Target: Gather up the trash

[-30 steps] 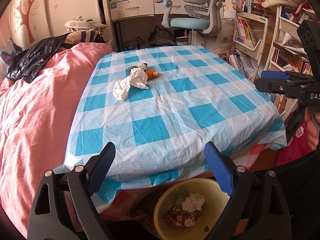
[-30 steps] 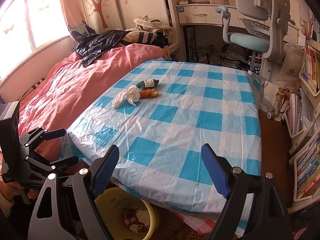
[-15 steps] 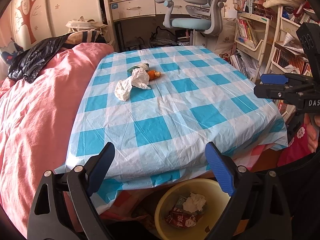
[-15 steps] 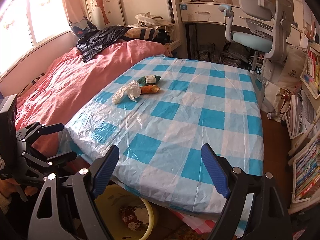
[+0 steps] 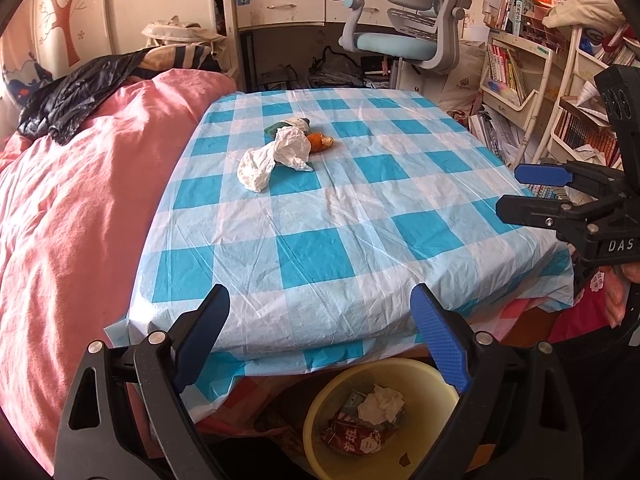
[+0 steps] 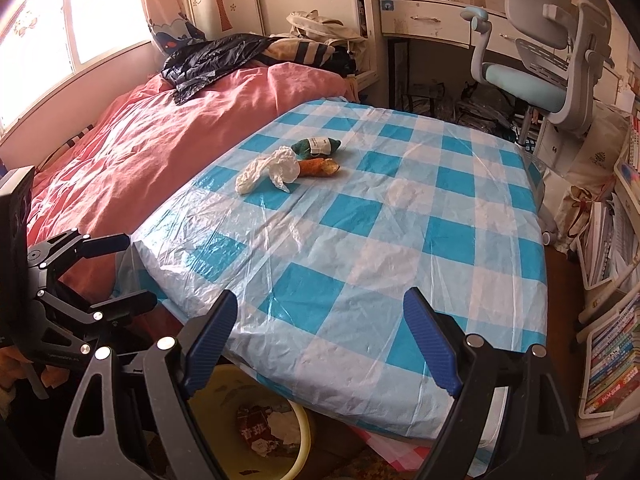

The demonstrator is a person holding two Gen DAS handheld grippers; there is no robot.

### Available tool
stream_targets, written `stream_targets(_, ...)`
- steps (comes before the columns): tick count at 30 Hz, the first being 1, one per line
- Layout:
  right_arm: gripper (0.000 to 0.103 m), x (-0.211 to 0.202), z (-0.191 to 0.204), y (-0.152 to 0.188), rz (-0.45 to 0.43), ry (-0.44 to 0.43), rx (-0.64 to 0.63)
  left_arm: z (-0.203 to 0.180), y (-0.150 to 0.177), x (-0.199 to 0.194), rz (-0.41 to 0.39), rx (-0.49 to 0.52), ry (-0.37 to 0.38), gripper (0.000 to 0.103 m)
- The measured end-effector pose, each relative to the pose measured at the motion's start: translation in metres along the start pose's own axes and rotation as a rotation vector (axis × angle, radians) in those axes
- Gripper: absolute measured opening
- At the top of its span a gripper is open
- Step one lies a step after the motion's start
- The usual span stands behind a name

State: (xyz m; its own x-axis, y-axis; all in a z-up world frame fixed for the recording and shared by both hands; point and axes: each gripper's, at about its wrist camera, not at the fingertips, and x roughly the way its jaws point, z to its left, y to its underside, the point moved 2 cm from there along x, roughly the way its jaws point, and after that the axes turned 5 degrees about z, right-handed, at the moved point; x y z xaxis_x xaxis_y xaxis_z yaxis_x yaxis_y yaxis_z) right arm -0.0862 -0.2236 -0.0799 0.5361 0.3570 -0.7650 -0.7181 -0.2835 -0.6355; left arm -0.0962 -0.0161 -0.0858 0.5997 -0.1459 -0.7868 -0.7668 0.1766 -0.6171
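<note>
On the blue-and-white checked tablecloth lie three pieces of trash at its far left: a crumpled white tissue, an orange wrapper and a dark green wrapper. A yellow bin holding a red packet and tissue stands on the floor under the table's near edge. My left gripper is open and empty above the bin. My right gripper is open and empty at the table's near right edge. Both are far from the trash.
A pink quilt with a black jacket covers the bed left of the table. A swivel chair and white desk stand behind. Bookshelves crowd the right side.
The right wrist view has shifted a little toward the table, so the trash sits slightly nearer and lower. The left gripper has stayed almost still. Both stay open.
</note>
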Motion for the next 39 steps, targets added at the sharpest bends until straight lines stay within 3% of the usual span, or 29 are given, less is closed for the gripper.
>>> stream_targets(39, 0.083, 0.01, 0.012, -0.001, 0.034, 0.003, -0.045, -0.004, 0.0, 0.014, 0.033, -0.001, 0.003, 0.088)
